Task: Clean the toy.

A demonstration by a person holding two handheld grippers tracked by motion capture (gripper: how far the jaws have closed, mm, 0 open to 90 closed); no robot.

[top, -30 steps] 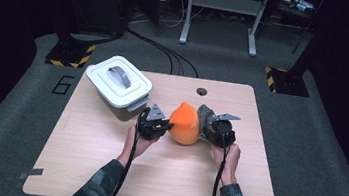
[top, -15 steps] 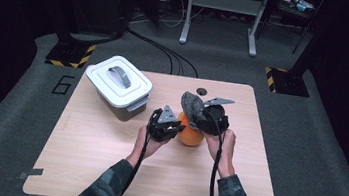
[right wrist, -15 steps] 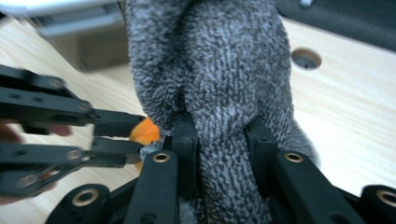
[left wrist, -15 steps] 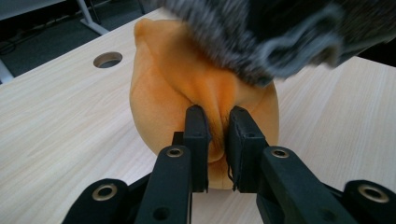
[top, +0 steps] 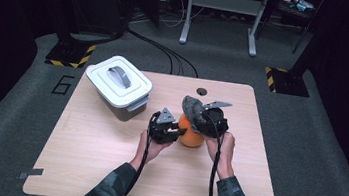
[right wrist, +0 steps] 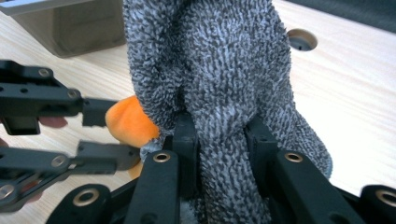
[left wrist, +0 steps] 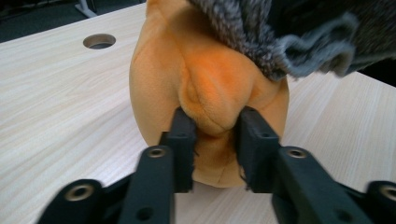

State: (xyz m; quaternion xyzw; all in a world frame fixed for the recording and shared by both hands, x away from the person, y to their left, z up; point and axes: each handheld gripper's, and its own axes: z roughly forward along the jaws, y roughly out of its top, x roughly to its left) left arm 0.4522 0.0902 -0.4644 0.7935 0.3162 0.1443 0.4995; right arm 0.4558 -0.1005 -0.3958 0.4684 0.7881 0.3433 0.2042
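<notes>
On the pale wooden table (top: 83, 167), right of the lidded white bin (top: 117, 87), the left gripper (top: 171, 132) pinches the orange plush toy (top: 191, 137) while the right gripper (top: 199, 119) clamps the grey fuzzy cover (top: 190, 106), seemingly half peeled off, leaving separation unfinished.

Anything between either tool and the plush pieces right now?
Nothing visible. The left tool is already pinched on a fold of the orange plush, and the right tool is clamped on the grey knit cover that sits over the plush's top.
</notes>
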